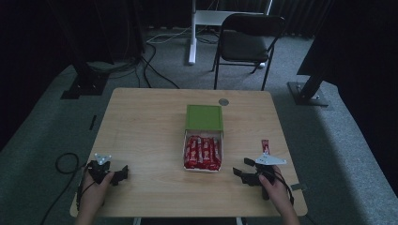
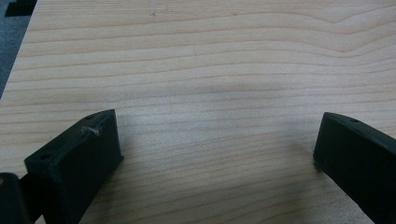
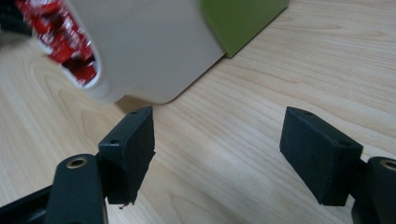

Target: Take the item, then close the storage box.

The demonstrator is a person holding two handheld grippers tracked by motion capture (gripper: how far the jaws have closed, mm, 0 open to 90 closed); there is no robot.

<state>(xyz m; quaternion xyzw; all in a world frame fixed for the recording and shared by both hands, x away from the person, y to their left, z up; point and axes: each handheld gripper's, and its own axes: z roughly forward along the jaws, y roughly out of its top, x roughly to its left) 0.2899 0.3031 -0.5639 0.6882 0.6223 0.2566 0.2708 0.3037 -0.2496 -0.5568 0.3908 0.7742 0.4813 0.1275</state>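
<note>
Two hands come in from the bottom edge of the high view, forearms cut off by the frame. My left tongs [image 1: 123,172] rest on the counter [image 1: 141,131] near its front left corner; my right tongs [image 1: 238,172] sit low at the front right, pointing toward the white box [image 1: 202,167] of red packets [image 1: 202,152] at the counter's middle. A green lid [image 1: 203,117] hides the box's far end. One loose red packet [image 1: 265,146] lies beyond the right hand. Packet writing is too small to read.

In the left gripper view, both jaws stand wide apart over bare wood, holding nothing.

In the right gripper view, the jaws are spread wide and empty, the box's rounded corner [image 3: 144,51] just beyond the left jaw; blurred red wrappers [image 3: 63,35] are unreadable.
</note>
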